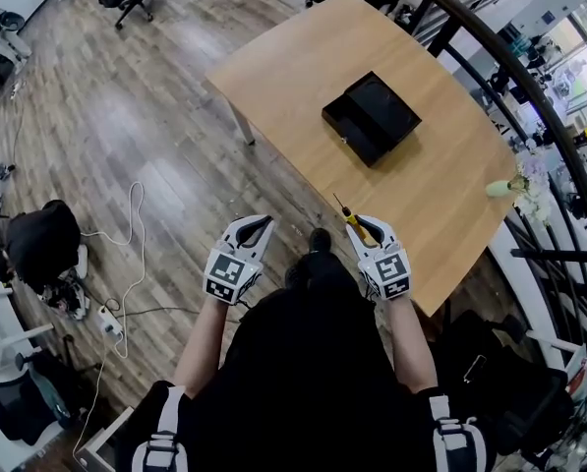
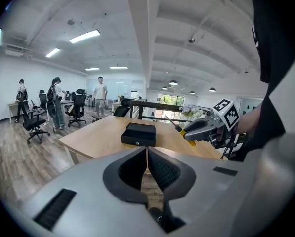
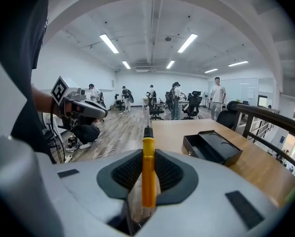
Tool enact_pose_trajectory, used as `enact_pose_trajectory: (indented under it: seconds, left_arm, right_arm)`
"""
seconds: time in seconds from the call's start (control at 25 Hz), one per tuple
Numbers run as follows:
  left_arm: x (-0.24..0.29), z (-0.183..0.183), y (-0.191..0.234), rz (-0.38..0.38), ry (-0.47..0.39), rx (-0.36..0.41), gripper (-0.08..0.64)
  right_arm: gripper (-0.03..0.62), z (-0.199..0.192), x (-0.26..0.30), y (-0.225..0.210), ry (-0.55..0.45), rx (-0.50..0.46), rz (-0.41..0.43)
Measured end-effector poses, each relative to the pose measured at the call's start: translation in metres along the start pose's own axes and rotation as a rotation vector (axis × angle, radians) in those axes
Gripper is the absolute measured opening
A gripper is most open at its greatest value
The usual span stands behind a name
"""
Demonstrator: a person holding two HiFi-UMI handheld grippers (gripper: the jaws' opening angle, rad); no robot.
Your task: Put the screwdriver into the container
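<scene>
container (image 1: 372, 118) on table (image 1: 293, 67) | screwdriver (image 1: 348, 214) over table's near edge, before container

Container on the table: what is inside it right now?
The open part of the black container looks empty. Its lid covers the rest, hiding it. The screwdriver is clamped in the right tongs.

The person wears a black short-sleeved top (image 1: 308, 362), with black-and-white webbing straps (image 1: 160, 448) at each shoulder. The left gripper (image 1: 259, 224) and the right gripper (image 1: 370, 224) have smooth pale-grey shells, rounded and tapering toward the tips. Black ribbed pads (image 2: 164, 171) line the inside, and dark slotted insets sit on top. Each gripper carries a cube (image 1: 229, 275) of black-and-white square markers at its near end.
</scene>
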State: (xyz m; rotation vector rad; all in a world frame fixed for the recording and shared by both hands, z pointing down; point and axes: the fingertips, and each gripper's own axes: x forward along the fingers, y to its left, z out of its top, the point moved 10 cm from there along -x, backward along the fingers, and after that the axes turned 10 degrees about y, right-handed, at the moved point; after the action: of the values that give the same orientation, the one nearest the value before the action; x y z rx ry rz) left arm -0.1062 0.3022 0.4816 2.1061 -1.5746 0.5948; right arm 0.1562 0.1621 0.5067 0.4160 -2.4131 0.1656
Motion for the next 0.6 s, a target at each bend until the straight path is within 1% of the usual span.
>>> enact_pose_trajectory:
  seconds: [0.24,0.4,0.6]
  left_arm:
    - [0.009,0.015,0.021,0.026,0.001,-0.023,0.028]
    - [0.024,0.027,0.021,0.016,0.007,-0.014,0.028]
    - [0.046,0.049,0.022,0.0,0.003,-0.004,0.028]
  right_arm:
    - [0.089,0.015,0.018,-0.016,0.002,-0.005,0.019]
    - [0.089,0.017,0.02,-0.032,0.003,0.0,0.023]
    - [0.089,0.021,0.018,-0.058,0.001,0.016,0.006]
